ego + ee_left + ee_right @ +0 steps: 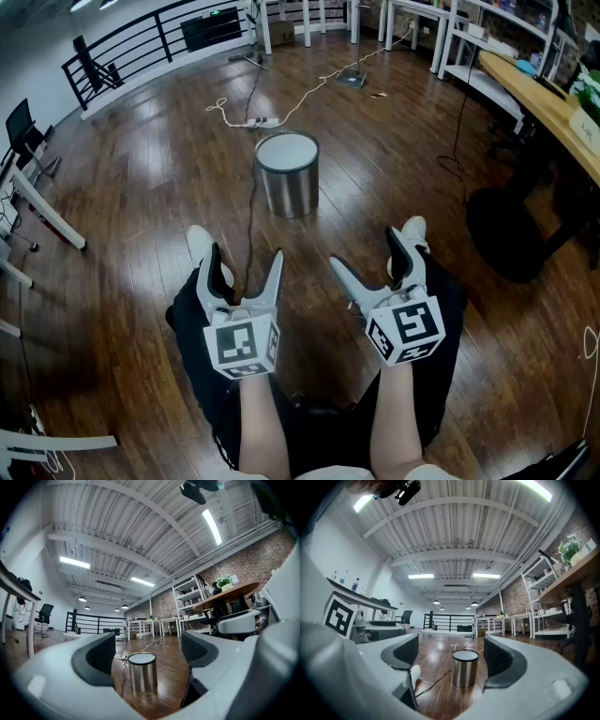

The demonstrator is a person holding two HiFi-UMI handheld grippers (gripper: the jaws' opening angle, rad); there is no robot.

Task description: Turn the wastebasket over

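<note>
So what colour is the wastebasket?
The wastebasket is shiny silver with a whitish top; clearest in the head view.

The curved light-wood tabletop (544,103) is cut off by the head view's right edge. Items on the distant white metal shelving (190,597) are too small to be identified. Whether the pale top of the cylindrical brushed-steel wastebasket (288,183) is open cannot be told.

Open-plan loft office or lab. Dark plank floor (141,216); black railing (131,47) at upper left of the head view; white shelving (483,84) and wooden desk (534,98) at upper right; brick wall (253,564), office chair (44,613) and ceiling strip lights (212,524) in the left gripper view.
</note>
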